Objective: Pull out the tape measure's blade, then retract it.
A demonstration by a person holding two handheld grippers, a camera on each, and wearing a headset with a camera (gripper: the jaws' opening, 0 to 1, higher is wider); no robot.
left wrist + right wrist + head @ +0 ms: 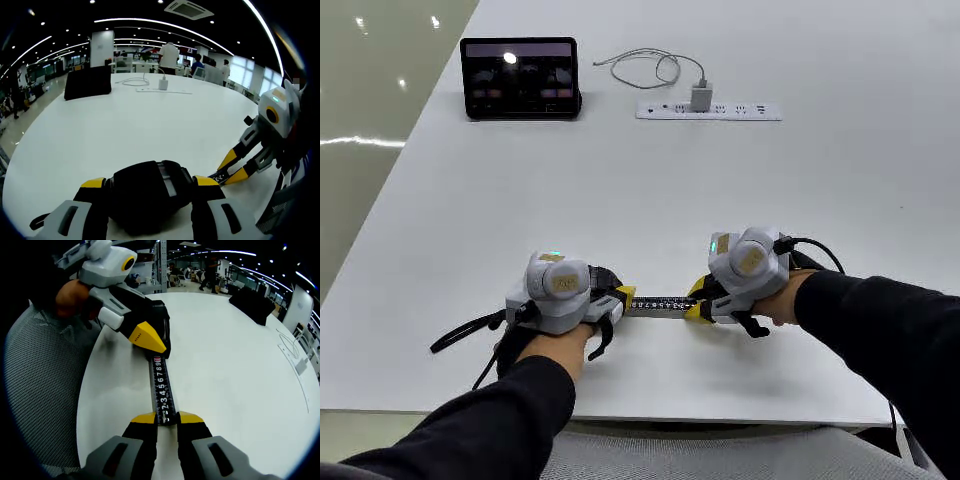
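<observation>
**Blade partly out, held at both ends: a slip is the main hazard**

The left tongs [149,182] are clenched around the black, rounded, rubber-clad tape measure case [150,200], which sits on the white worktop [650,190] near the edge closest to the person. The right tongs [166,418] are pinched shut on the free end of the narrow steel blade [161,385] with its printed black scale. Only a short run of blade spans the gap between the two tools, lying flat on or just above the surface. By that showing, the pull-out has begun but has a good way to go.

The likeliest trouble is the blade escaping the right tongs. The yellow tips grip a thin, smooth, slightly curved strip across its width, so spring tension rising with further extension could draw it out, and it would whip back into the case.

A second risk is at the other end. The case is rounded and held by its sides, so a pull off the blade's line could twist it in the left tongs or drag it along the worktop.

Lifting the right tongs while pulling could buckle the blade. On the retract, letting go abruptly rather than feeding it back would slam the hook against the case mouth.

A dark rectangular tablet [520,77] and a white power strip [710,110] lie well apart at the far side, out of the way.
</observation>
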